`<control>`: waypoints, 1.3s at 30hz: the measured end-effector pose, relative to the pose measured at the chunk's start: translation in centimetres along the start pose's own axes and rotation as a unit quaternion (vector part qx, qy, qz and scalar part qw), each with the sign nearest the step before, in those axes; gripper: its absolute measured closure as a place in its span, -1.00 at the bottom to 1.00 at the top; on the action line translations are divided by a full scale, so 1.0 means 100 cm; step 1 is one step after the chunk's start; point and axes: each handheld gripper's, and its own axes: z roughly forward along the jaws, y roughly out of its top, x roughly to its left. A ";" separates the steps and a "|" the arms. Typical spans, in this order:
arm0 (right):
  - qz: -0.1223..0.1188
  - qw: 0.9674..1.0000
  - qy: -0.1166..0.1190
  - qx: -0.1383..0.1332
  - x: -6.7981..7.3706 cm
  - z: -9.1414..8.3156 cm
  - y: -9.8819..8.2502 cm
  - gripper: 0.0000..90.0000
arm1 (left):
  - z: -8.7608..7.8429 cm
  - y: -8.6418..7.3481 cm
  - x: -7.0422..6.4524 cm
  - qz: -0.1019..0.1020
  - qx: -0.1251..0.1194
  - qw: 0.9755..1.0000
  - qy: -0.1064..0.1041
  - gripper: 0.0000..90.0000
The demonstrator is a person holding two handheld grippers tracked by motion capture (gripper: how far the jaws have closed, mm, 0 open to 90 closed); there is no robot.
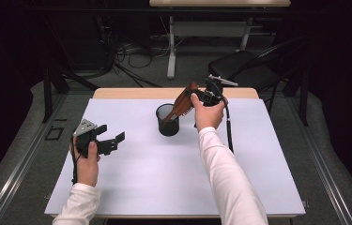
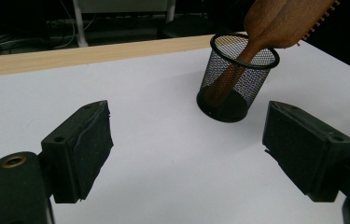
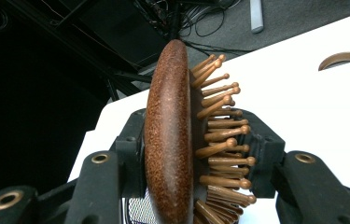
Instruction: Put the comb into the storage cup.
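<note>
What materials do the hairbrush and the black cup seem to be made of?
The hairbrush looks like wood: reddish-brown, speckled, matt grain, with round-tipped wooden pins. The black cup seems to be metal wire mesh, painted matt black; the brush handle shows through its fine grid.

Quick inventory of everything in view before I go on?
hairbrush: one, brown wood, handle down in the cup, head clamped in the right gripper
cup: one, black mesh, mid-table, upright
table: one, white top, wooden far edge
chair: one, black, beyond the table on the right
second table: one, white legs, far back
left gripper: black, open, holding nothing, left of the cup
right gripper: black, shut on the hairbrush
</note>
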 end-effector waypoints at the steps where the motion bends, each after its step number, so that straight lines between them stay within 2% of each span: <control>1: 0.000 1.000 0.000 0.000 0.000 0.000 0.000 0.12 | 0.000 0.000 0.000 0.000 0.000 1.000 0.000 -0.65; 9: 0.001 1.000 -0.007 0.001 -0.001 0.001 -0.001 0.11 | 0.000 0.000 0.000 0.001 0.001 1.000 0.000 -0.65; 21: 0.012 1.000 -0.004 0.001 -0.004 0.002 -0.002 0.11 | 0.000 0.000 0.000 0.000 0.001 1.000 0.000 -0.65; 39: 0.015 1.000 -0.005 0.002 -0.007 0.002 -0.002 0.10 | 0.001 0.000 0.000 0.000 0.002 1.000 0.001 -0.65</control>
